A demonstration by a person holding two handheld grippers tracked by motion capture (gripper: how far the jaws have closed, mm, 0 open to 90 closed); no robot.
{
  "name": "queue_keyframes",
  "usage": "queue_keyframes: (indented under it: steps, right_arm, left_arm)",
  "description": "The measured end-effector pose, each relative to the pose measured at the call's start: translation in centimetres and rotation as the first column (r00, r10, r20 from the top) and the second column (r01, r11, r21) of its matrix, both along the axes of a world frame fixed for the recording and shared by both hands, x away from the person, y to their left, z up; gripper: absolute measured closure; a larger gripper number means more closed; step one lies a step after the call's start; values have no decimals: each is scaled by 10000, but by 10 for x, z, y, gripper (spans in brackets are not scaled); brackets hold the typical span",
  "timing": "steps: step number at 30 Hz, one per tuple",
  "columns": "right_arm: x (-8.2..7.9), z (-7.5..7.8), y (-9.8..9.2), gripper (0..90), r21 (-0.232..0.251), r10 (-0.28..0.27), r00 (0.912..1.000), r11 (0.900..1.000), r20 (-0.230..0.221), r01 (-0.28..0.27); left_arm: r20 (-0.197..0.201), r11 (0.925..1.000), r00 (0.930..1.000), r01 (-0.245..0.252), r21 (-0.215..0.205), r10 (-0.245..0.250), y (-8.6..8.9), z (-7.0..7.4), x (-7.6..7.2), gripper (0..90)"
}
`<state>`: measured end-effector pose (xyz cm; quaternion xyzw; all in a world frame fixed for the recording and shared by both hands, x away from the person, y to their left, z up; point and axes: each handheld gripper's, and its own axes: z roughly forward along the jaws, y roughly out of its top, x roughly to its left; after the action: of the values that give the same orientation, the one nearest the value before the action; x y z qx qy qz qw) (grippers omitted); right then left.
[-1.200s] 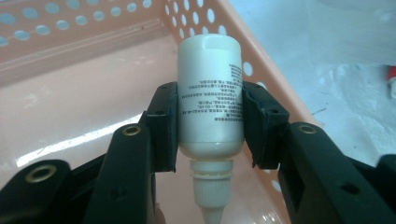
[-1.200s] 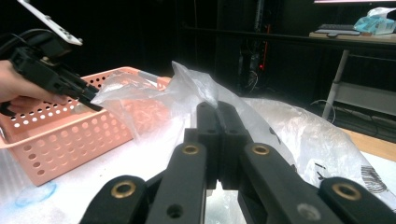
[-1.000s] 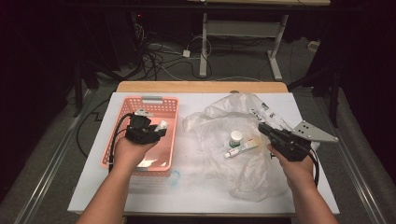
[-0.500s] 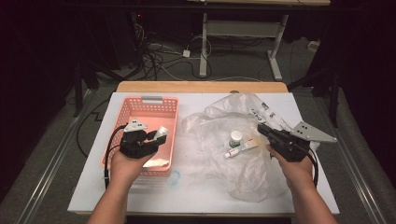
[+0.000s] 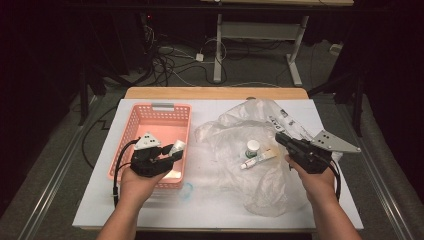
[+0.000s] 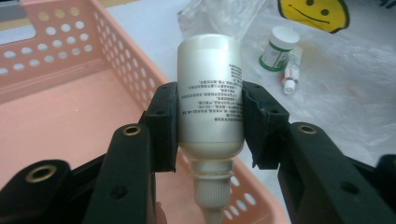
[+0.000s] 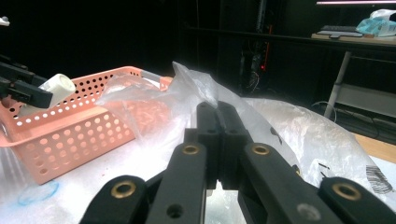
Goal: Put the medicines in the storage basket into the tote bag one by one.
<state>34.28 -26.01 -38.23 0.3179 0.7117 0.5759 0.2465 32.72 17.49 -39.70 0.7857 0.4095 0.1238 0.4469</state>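
White table (image 5: 150, 210) in a dark room. Left gripper (image 5: 172, 152) clamps a white bottle (image 6: 211, 100) btwn its pads, cap toward the hand, above the pink basket (image 5: 150, 117)'s right wall. Vs a sec ago, it's pulled back nearer the person. Right gripper (image 7: 217, 112) fully shut on the plastic bag (image 5: 260, 195), unmoved.

It looked like a lab: a white-topped table (image 5: 210, 210) stood among tangled black floor cables (image 5: 170, 65), dark curtains and a metal-legged desk (image 5: 255, 40).

Your white bottle (image 6: 211, 93) with small black print is held cap toward you, over the pink basket (image 6: 60, 116).
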Motion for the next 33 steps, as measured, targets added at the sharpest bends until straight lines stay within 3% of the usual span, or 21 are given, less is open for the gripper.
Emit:
queue_keyframes:
  steps: [17, 33]
  right_arm:
    - [-1, 2, 0, 900, 4, 11, 9999, 10000, 103, -11]
    - [-2, 3, 1, 900, 25, 61, 9999, 10000, 80, -61]
  left_arm:
    - [442, 9968, 9958, 801, -17, -800, -31, 4, -6, 582]
    - [720, 9863, 9837, 1644, 109, -1647, -79, 8, -6, 582]
